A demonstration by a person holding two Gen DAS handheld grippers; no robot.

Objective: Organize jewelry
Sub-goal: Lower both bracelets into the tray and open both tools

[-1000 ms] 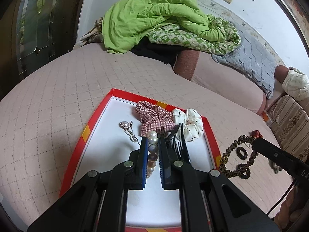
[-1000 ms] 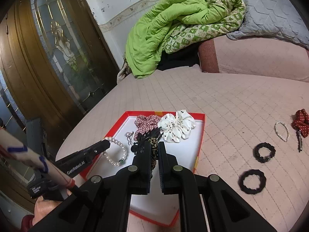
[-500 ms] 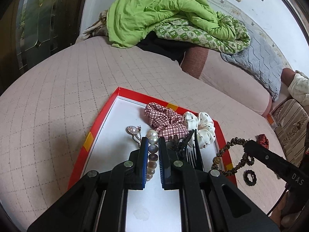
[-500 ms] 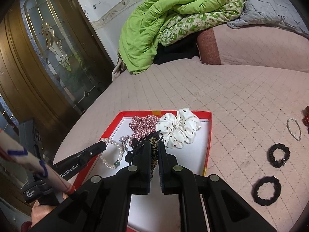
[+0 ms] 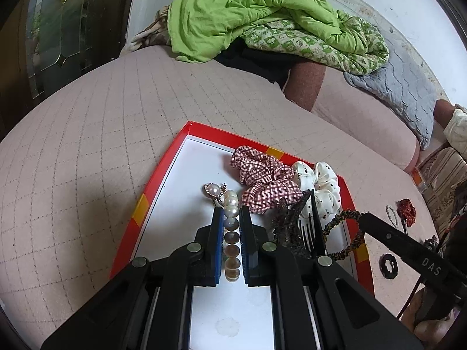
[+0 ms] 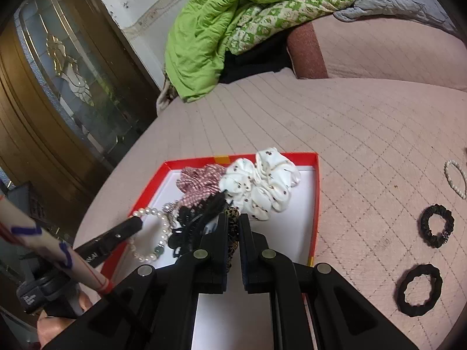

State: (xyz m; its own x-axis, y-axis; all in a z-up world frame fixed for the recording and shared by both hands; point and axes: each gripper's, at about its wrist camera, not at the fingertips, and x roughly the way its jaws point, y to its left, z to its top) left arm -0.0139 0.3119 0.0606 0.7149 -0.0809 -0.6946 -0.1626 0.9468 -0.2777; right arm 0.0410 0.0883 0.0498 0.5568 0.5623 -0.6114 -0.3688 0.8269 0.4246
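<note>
A red-rimmed tray (image 5: 154, 192) with a white floor lies on the pink quilted bed. My left gripper (image 5: 232, 213) is shut on a pearl bracelet (image 5: 232, 204) low over the tray, next to a pearl pin (image 5: 211, 189). In the right wrist view the same bracelet (image 6: 154, 233) hangs from the left fingertip (image 6: 128, 227). My right gripper (image 6: 233, 218) is shut on a leopard-print hair tie (image 6: 233, 227), which dangles over the tray's right side (image 5: 344, 233). A plaid scrunchie (image 5: 262, 183), a white dotted scrunchie (image 6: 262, 186) and a black hair claw (image 6: 198, 221) lie in the tray.
Two black hair ties (image 6: 436, 229) (image 6: 418, 290), a small pearl bracelet (image 6: 455, 178) and a red bow (image 5: 407, 208) lie on the bed right of the tray. A green quilt (image 5: 248, 14) is piled at the far end. A wooden door (image 6: 58, 87) stands on the left.
Both grippers have come forward and lower over the tray, still shut. The leopard hair tie has moved from beside the tray to over its right edge.
</note>
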